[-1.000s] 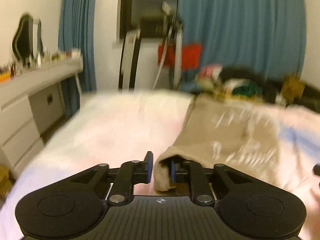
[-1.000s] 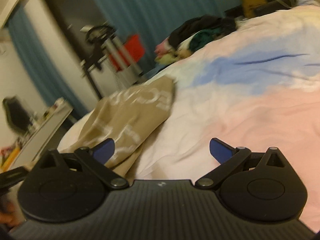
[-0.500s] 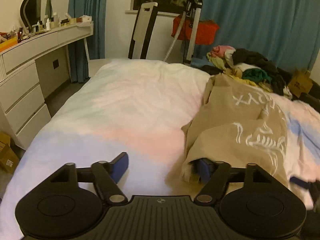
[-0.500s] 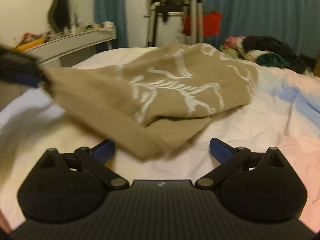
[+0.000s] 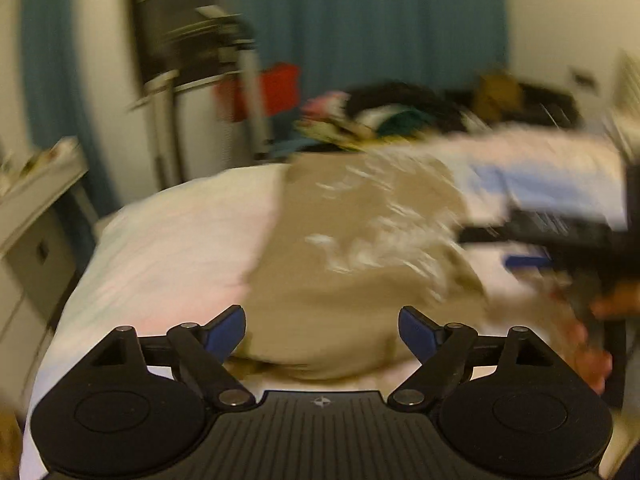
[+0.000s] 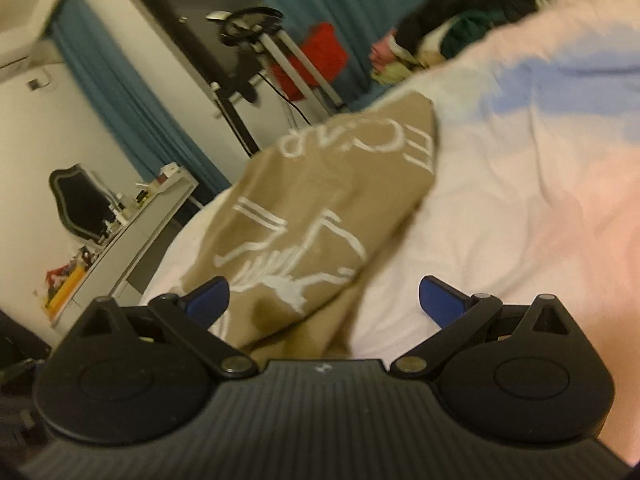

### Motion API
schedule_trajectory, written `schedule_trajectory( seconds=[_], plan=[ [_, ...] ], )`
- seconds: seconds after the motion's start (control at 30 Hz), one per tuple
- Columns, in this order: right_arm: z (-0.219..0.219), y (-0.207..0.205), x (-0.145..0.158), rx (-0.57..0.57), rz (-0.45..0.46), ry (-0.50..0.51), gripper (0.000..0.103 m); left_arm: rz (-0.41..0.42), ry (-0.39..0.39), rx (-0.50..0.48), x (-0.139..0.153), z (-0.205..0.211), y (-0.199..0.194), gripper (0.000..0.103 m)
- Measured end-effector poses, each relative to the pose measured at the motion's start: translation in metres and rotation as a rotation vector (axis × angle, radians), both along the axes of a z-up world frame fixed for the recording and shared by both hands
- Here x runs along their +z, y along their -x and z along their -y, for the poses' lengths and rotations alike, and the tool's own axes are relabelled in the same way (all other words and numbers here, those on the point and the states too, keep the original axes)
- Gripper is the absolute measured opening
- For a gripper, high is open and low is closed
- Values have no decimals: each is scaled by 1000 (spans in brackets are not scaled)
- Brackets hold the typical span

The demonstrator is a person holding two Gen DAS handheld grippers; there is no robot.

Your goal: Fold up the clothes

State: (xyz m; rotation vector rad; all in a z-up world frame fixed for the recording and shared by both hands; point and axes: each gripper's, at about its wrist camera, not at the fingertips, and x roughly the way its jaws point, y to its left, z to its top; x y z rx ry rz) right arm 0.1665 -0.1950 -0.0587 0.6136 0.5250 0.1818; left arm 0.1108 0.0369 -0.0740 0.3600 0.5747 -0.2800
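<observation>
Here, one tan garment (image 5: 360,264) with white print lies at the frame's centre on the bed (image 5: 168,240). Two grippers show: the left gripper (image 5: 322,330) and right gripper (image 6: 324,300), each spread apart, empty.

I see a bed (image 6: 540,184) with a pale pink, white and blue cover filling the room's middle. Beyond its far end hang teal curtains (image 5: 360,32) against white walls. Between bed and curtains stands a tripod (image 6: 280,52) beside something red (image 6: 320,60). Left of the bed runs a white dresser (image 6: 132,228) carrying a dark mirror (image 6: 80,208). The light is dim and warm.
</observation>
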Motion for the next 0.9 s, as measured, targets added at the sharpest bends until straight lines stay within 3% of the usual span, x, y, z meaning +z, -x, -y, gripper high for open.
schedule_trajectory(
  seconds=[0.17,0.27,0.37,0.4,0.7,0.9],
  plan=[
    [4,2,-3,-14,-7,-16,103,52,-298,-202,-40,49,16,85],
    [6,3,-3,-18,-6,-17,103,94,-423,-227,-56,56,23,87],
    [5,4,-2,-20,3,-6,103,142,-493,-166,-62,55,19,87],
    [5,5,-1,-21,7,-3,103,164,-498,-139,-60,53,17,87],
    [5,13,-1,-45,13,25,103,386,-284,112,-5,32,12,88],
    [1,17,1,-32,37,43,103,340,-262,160,3,16,5,90]
  ],
)
